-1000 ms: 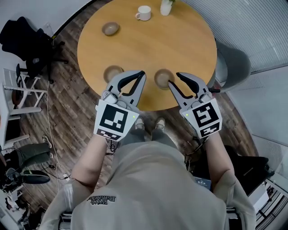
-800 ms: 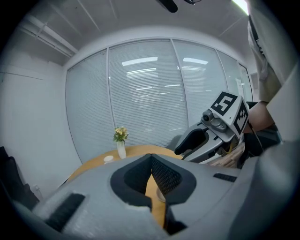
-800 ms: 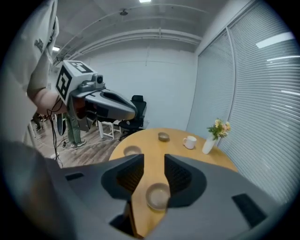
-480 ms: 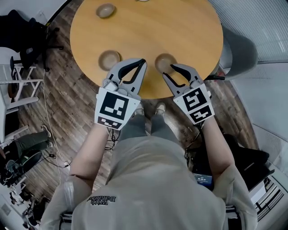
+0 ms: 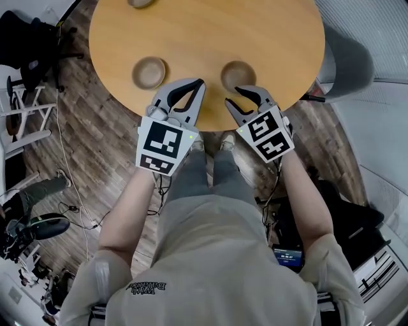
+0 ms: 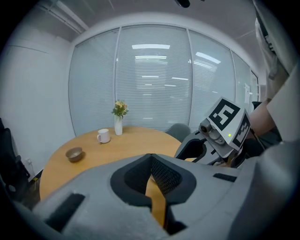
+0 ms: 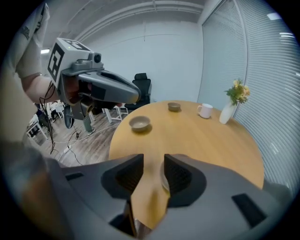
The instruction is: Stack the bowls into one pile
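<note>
Two brown bowls sit near the front edge of the round wooden table (image 5: 204,32): a left bowl (image 5: 148,72) (image 7: 139,123) and a right bowl (image 5: 238,75). A third bowl (image 5: 139,2) (image 6: 74,153) (image 7: 174,106) lies far back on the left. My left gripper (image 5: 201,81) (image 6: 151,155) hovers over the front edge between the two near bowls, its tips together and holding nothing. My right gripper (image 5: 233,95) (image 7: 153,157) is open just in front of the right bowl, whose rim (image 7: 162,178) peeks between its jaws.
A white mug (image 6: 103,136) (image 7: 204,110) and a vase of flowers (image 6: 118,123) (image 7: 228,110) stand at the table's far side. A grey chair (image 5: 344,57) is tucked in on the right. A black office chair (image 5: 25,38) and white stools (image 5: 25,121) stand on the wood floor to the left.
The head view has tilted down, so the table sits higher in frame. Both grippers have drawn back a little toward the table's front edge, and the right one has left the right bowl's side.
</note>
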Demonstrator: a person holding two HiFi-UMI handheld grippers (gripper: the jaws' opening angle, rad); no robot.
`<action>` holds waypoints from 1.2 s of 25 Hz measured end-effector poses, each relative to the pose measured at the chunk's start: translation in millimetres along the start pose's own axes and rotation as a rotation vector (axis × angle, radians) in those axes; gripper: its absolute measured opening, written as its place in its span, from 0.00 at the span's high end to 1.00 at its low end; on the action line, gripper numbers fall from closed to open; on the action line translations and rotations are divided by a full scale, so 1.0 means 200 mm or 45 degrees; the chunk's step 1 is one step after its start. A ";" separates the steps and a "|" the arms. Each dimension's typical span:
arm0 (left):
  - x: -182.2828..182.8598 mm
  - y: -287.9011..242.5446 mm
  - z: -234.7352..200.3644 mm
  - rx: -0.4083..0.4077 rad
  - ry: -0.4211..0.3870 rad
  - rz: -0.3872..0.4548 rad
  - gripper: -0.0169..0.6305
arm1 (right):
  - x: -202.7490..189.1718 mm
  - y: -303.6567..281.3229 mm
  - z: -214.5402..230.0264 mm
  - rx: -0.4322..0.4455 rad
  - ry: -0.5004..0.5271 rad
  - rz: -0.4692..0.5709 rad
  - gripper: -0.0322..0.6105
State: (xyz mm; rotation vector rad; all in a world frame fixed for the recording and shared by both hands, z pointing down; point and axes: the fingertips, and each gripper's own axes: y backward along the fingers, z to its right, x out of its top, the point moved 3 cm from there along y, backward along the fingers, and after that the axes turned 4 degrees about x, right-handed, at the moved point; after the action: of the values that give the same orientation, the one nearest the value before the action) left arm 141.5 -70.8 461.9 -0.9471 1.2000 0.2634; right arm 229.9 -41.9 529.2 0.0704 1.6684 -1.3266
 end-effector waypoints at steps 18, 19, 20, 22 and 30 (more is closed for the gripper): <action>-0.36 -0.19 0.08 -0.073 0.076 -0.151 0.95 | -0.31 -0.33 0.11 -0.081 0.134 -0.348 0.76; -0.38 -0.19 0.08 -0.074 0.081 -0.161 0.95 | -0.32 -0.34 0.11 -0.088 0.132 -0.368 0.76; -0.39 -0.20 0.08 -0.074 0.086 -0.169 0.95 | -0.34 -0.35 0.12 -0.095 0.131 -0.384 0.76; -0.42 -0.20 0.08 -0.073 0.095 -0.178 0.95 | -0.35 -0.37 0.13 -0.107 0.131 -0.404 0.76; -0.48 -0.21 0.08 -0.075 0.111 -0.188 0.95 | -0.38 -0.41 0.13 -0.122 0.160 -0.436 0.87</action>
State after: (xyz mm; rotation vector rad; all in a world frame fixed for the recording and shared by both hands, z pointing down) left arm 142.4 -56.0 566.1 -1.1027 1.2000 0.1417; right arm 240.2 -58.0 642.8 -0.2011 1.9091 -1.5168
